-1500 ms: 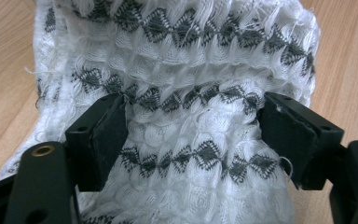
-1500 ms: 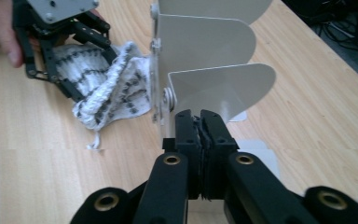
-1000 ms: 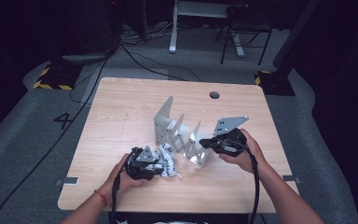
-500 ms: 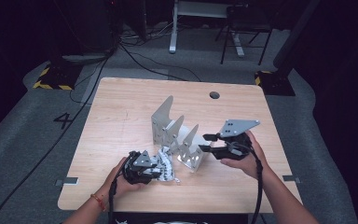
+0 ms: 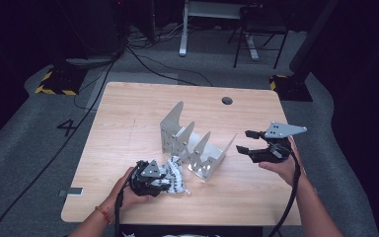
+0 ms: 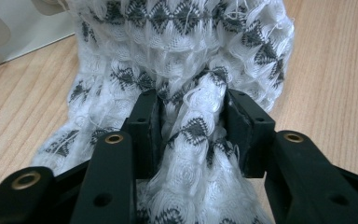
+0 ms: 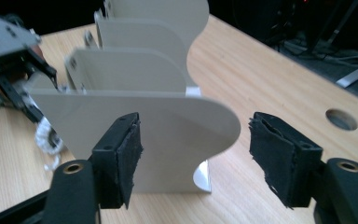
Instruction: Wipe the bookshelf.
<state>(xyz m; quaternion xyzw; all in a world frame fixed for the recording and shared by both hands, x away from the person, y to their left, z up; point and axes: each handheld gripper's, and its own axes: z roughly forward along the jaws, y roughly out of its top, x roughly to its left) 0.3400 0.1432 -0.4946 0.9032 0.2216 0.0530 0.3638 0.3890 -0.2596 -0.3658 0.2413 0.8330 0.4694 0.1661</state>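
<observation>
A white and grey knitted cloth lies bunched at the table's front, just left of a grey metal divider rack. My left gripper is shut on a fold of it. In the left gripper view the pads of that gripper press the cloth from both sides, though its jaws have just been opening a little. My right gripper hovers to the right of the rack. Its jaws have just been opening, and they stand open with nothing between them, facing the rack's end plate.
The wooden table has a round cable hole at its back right. The rack has several upright plates and stands mid-table. My left gripper shows beyond the rack in the right gripper view. Cables and chair legs are on the floor behind.
My right gripper has let go at the rack's near end, opened its jaws and drawn away to the right. The left gripper and the cloth have stayed in place.
</observation>
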